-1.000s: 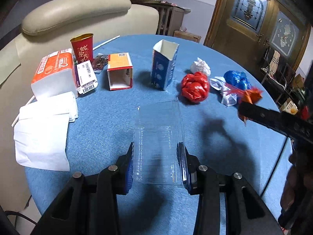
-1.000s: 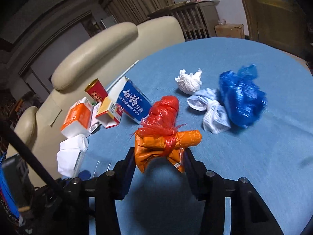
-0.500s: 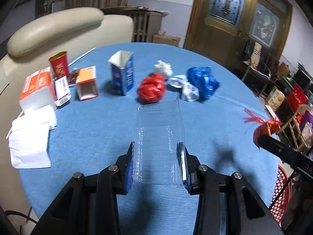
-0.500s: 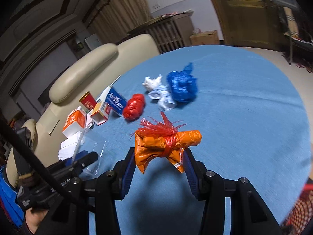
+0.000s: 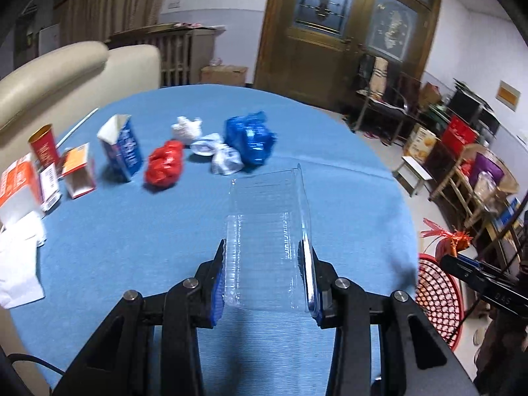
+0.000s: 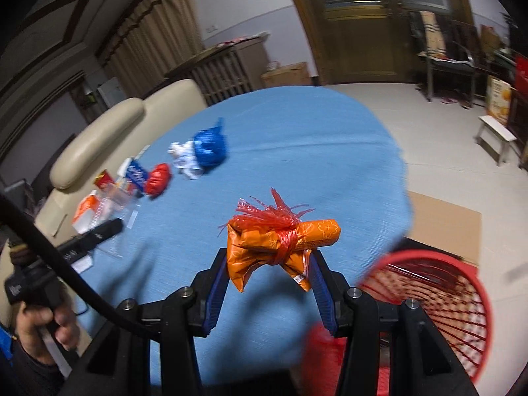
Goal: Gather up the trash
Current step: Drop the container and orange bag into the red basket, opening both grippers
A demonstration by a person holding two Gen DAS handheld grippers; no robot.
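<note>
My left gripper (image 5: 267,257) is shut on a clear plastic container (image 5: 267,227), held above the blue round table (image 5: 132,231). My right gripper (image 6: 269,274) is shut on an orange wrapper bundle tied with red plastic (image 6: 280,241), at the table's right edge beside a red mesh basket (image 6: 439,300). The basket (image 5: 435,293) and the bundle (image 5: 448,241) also show at the right of the left wrist view. On the table lie a red bag (image 5: 165,165), a blue bag (image 5: 250,138), white wads (image 5: 211,148) and a blue carton (image 5: 122,148).
A red cup (image 5: 43,145), small open box (image 5: 77,173), orange tissue pack (image 5: 16,188) and white napkins (image 5: 16,257) lie at the table's left. A beige sofa (image 5: 66,72) stands behind. Cardboard sheet (image 6: 445,227) lies on the floor; shelves and boxes (image 5: 462,151) stand right.
Both grippers have swung right with their loads. The right gripper has moved from over the table to its right edge, and the red basket has come into view.
</note>
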